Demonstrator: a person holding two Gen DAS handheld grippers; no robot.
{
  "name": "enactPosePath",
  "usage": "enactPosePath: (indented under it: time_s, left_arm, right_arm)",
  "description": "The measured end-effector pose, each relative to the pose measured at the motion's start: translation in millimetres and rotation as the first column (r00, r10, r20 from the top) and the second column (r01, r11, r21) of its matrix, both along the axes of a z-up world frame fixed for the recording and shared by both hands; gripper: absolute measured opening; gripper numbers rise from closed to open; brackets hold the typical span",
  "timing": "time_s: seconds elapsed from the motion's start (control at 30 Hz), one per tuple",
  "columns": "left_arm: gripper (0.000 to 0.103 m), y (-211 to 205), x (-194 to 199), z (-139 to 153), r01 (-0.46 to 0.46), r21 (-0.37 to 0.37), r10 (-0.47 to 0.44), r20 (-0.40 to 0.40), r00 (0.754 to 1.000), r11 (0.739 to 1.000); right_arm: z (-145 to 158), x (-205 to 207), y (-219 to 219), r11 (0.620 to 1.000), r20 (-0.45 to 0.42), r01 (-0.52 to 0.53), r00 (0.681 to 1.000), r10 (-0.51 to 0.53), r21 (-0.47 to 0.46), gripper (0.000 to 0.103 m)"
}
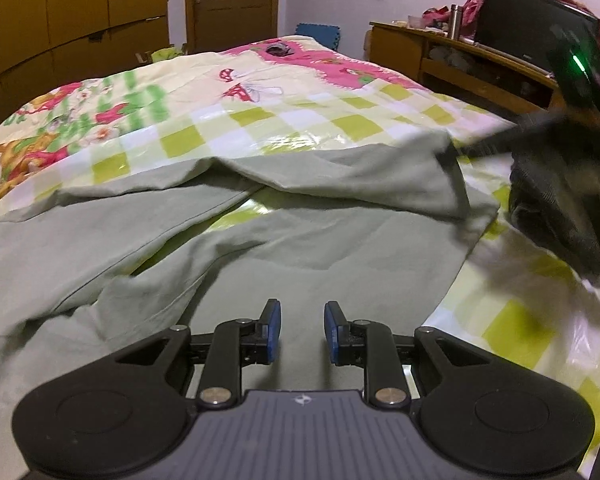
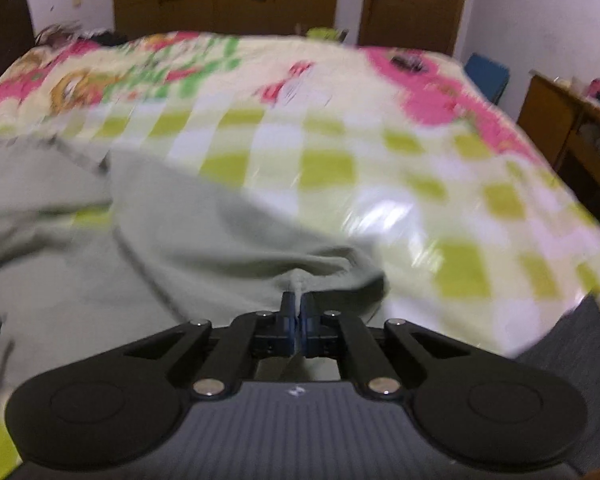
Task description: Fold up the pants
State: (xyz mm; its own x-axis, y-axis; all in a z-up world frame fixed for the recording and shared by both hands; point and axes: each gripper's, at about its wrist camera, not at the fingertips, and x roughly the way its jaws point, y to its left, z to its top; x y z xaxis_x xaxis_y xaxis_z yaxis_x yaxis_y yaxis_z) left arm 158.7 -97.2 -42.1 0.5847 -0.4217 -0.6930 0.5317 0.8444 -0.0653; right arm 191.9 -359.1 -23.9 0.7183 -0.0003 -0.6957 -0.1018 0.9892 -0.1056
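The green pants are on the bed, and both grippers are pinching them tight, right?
Not quite. Only the right gripper is shut on the pants, as the right wrist view shows. The left gripper is open above them, on the bed.

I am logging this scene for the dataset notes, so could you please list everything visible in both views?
pants: one pair, pale grey-green, spread rumpled across the near part of the bed
bedcover: one, yellow-green and white checks with pink cartoon print, glossy, covering the bed
wardrobe: one, brown wood, against the far wall
door: one, brown wood, shut, beyond the bed
sideboard: one, brown wood, right of the bed, cluttered top
screen: one, black, on the sideboard, red cloth draped over it
flask: one, metallic, on the sideboard
mat: blue, past the foot of the bed
left tool: open, over the pants
right tool: shut on a fold of the pants
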Motion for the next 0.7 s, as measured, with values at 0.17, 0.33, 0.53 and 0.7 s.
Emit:
enactPosePath:
  time_s: [0.17, 0.33, 0.53, 0.7]
  left_arm:
    - [0.038, -21, 19, 5, 0.003, -0.044, -0.002, 0.007, 1.000, 0.999]
    - [0.041, -28, 16, 5, 0.026, -0.051, -0.024, 0.028, 0.999, 0.998]
    - [0.042, -24, -4, -6, 0.032, -0.019, -0.032, 0.017, 0.999, 0.999]
    - [0.046, -12, -30, -11, 0.045, 0.015, -0.045, 0.001, 0.999, 0.999]
  right_arm:
    - [47, 83, -29, 0.984, 0.166, 0.179, 0.970, -0.179, 0.013, 0.010]
    - [56, 92, -57, 0.949, 0.166, 0.300, 0.935, -0.313, 0.103, 0.024]
    - [14, -12, -55, 0.934, 0.027, 0.275, 0.957, -0.289, 0.227, 0.039]
    - [-22, -64, -57, 0.880, -0.109, 0.342, 0.940, -0.324, 0.329, 0.041]
